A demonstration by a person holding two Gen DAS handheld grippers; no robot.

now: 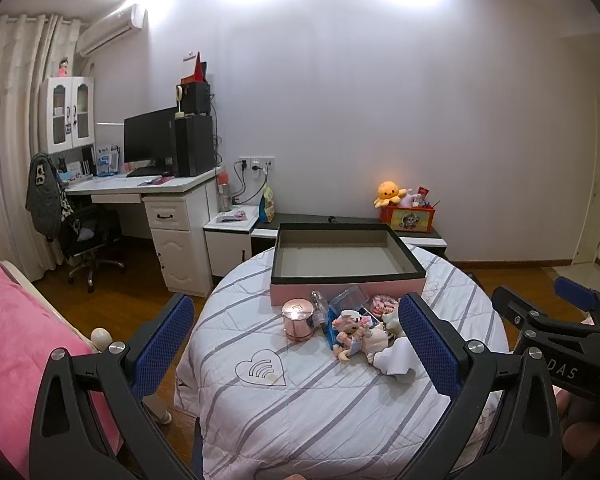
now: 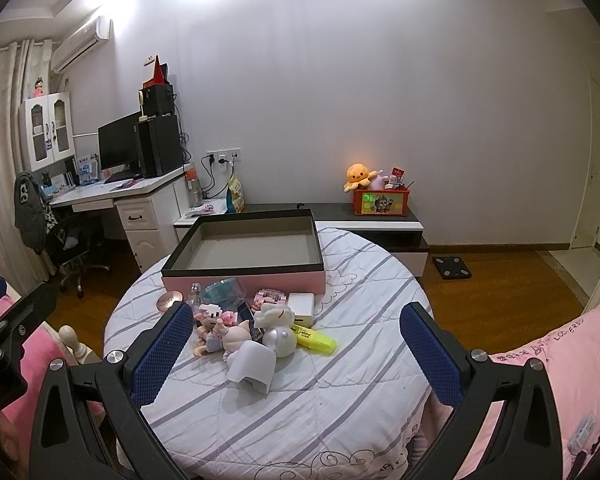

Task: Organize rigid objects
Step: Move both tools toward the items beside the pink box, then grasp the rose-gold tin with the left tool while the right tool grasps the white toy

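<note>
An empty pink box with a black rim stands at the far side of a round table under a striped cloth. In front of it lies a pile of small items: a rose-gold jar, a doll figure, a white figurine, a white plastic piece, a yellow highlighter, a white block, pink bricks, a clear blue container. My left gripper is open and empty before the pile. My right gripper is open and empty too.
A pink bed lies left, pink bedding right. A desk with monitor, an office chair, a low cabinet with an orange plush and a red box stand by the wall. A scale lies on the floor.
</note>
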